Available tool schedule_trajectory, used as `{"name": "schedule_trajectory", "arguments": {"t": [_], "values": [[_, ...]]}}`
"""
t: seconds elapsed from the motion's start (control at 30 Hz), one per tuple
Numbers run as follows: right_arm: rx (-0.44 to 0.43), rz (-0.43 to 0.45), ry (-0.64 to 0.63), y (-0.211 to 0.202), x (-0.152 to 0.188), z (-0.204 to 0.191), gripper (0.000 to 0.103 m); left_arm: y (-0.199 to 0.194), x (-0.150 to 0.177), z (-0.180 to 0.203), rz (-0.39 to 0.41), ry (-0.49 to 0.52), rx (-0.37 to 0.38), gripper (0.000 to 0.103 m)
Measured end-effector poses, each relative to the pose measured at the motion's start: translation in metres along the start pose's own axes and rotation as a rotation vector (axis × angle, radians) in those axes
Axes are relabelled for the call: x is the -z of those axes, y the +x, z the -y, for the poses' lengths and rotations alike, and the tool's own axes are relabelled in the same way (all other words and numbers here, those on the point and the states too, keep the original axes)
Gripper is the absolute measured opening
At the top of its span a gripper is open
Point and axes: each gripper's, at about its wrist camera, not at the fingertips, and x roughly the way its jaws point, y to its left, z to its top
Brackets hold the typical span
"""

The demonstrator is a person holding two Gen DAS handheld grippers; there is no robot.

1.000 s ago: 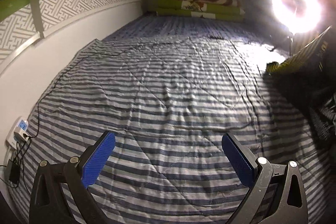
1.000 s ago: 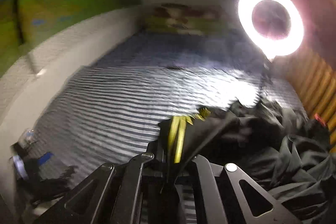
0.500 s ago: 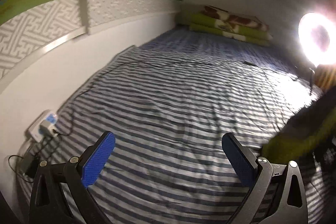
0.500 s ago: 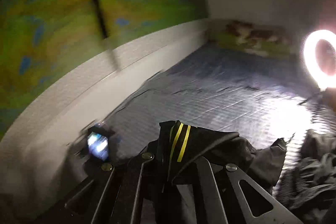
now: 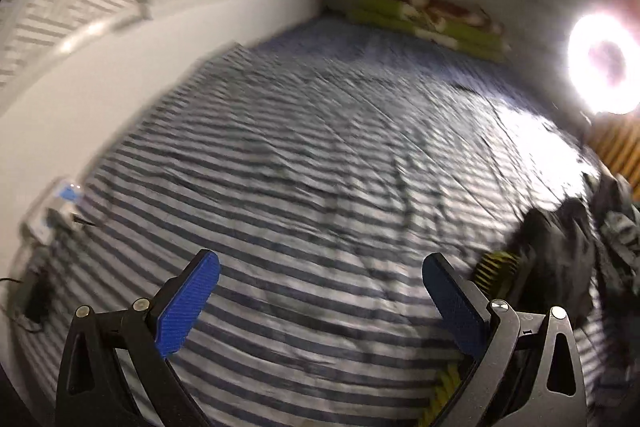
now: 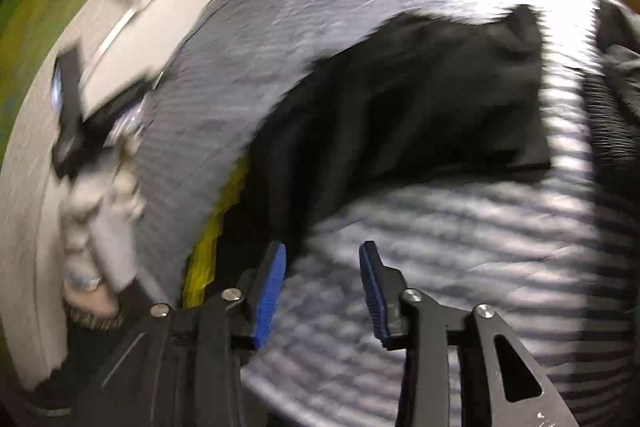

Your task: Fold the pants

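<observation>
Left wrist view, far left edge: a white power strip (image 5: 60, 203) w/ cords sits against the wall, blurred. Lower left to lower right, the left hand-held gripper (image 5: 316, 301) has its blue pads (image 5: 186, 307) spread wide apart, nothing between them, just the striped bed sheet (image 5: 320, 155) beneath. Top centre-right, a folded green-and-brown blanket (image 5: 428, 17) lies at the far end of the bed. Upper right, a ring light (image 5: 604, 67) glares hard. Right edge, the black pants (image 5: 560, 251) lie bunched on the sheet, a yellow stripe showing beside the right finger; a second dark garment pile (image 5: 618, 223) sits just past them.

Right wrist view, heavy motion blur. Left side: a gloved hand (image 6: 102, 211) on the other gripper's handle, a dark device above it, can't tell what. Centre: the pants (image 6: 400, 95) are spread across the sheet (image 6: 480, 227) from lower left up toward upper right, yellow stripe at their lower-left end. Bottom centre: the right hand-held gripper (image 6: 324, 291) is parted, pads (image 6: 270, 293) apart w/ only sheet between, the left pad just beside the pants' edge. Far right: dark clothes (image 6: 616, 67).
</observation>
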Motion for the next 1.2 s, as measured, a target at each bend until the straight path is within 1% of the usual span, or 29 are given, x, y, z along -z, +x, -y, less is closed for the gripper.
{"name": "schedule_trajectory", "arguments": {"t": [0.1,0.17,0.23,0.33,0.37,0.43,0.5,0.53,0.57,0.6,0.63,0.67,0.7,0.73,0.77,0.8,0.83,0.87,0.93,0.97,1.03,1.07,1.13,1.2], "values": [[0.104,0.109,0.066,-0.013,-0.026,0.042,0.050,0.015,0.007,0.031,-0.055,0.052,0.045,0.103],[0.152,0.138,0.081,-0.012,-0.044,0.060,0.051,0.024,0.014,0.052,-0.091,0.082,0.082,0.103],[0.156,0.147,0.100,-0.004,-0.063,0.071,0.051,0.032,0.022,0.068,-0.127,0.098,0.113,0.103],[0.123,0.166,0.146,0.007,-0.094,0.083,0.053,0.040,0.031,0.089,-0.154,0.134,0.135,0.103],[0.142,0.174,0.144,0.014,-0.097,0.079,0.054,0.042,0.032,0.096,-0.157,0.149,0.139,0.103],[0.231,0.194,0.138,0.029,-0.117,0.080,0.056,0.046,0.036,0.107,-0.171,0.172,0.155,0.103],[0.270,0.194,0.149,0.039,-0.127,0.089,0.062,0.052,0.040,0.116,-0.195,0.186,0.186,0.103],[0.280,0.185,0.163,0.047,-0.131,0.095,0.063,0.055,0.043,0.121,-0.208,0.194,0.200,0.102],[0.288,0.166,0.192,0.055,-0.132,0.104,0.063,0.058,0.046,0.126,-0.219,0.209,0.211,0.096],[0.287,0.149,0.208,0.061,-0.131,0.109,0.063,0.061,0.049,0.130,-0.229,0.227,0.211,0.084],[0.280,0.117,0.225,0.070,-0.128,0.114,0.062,0.064,0.055,0.136,-0.244,0.250,0.203,0.077],[0.278,0.096,0.230,0.076,-0.125,0.117,0.056,0.065,0.058,0.139,-0.253,0.262,0.205,0.066],[0.276,0.083,0.226,0.078,-0.121,0.118,0.035,0.066,0.062,0.141,-0.262,0.269,0.213,0.055],[0.263,0.064,0.200,0.080,-0.115,0.116,0.025,0.064,0.065,0.142,-0.264,0.266,0.221,0.049],[0.261,0.058,0.176,0.079,-0.108,0.111,0.014,0.061,0.069,0.141,-0.265,0.258,0.234,0.038],[0.277,0.061,0.153,0.077,-0.103,0.106,0.009,0.057,0.071,0.141,-0.265,0.250,0.246,0.031],[0.298,0.068,0.129,0.072,-0.097,0.101,0.007,0.054,0.072,0.141,-0.264,0.245,0.258,0.028],[0.317,0.076,0.101,0.066,-0.089,0.095,0.006,0.049,0.075,0.140,-0.265,0.238,0.275,0.022],[0.322,0.090,0.096,0.053,-0.073,0.091,0.004,0.038,0.081,0.138,-0.277,0.227,0.312,0.019],[0.302,0.100,0.121,0.045,-0.063,0.094,0.004,0.032,0.085,0.138,-0.278,0.228,0.329,0.018],[0.267,0.120,0.163,0.030,-0.044,0.099,0.004,0.018,0.094,0.140,-0.266,0.258,0.347,0.017],[0.265,0.124,0.166,0.022,-0.029,0.100,0.004,0.012,0.097,0.141,-0.259,0.278,0.351,0.017],[0.270,0.117,0.169,0.012,-0.005,0.100,0.004,0.001,0.107,0.142,-0.260,0.305,0.369,0.017],[0.277,0.094,0.177,0.006,0.019,0.102,0.004,-0.009,0.120,0.142,-0.278,0.329,0.397,0.017]]}}
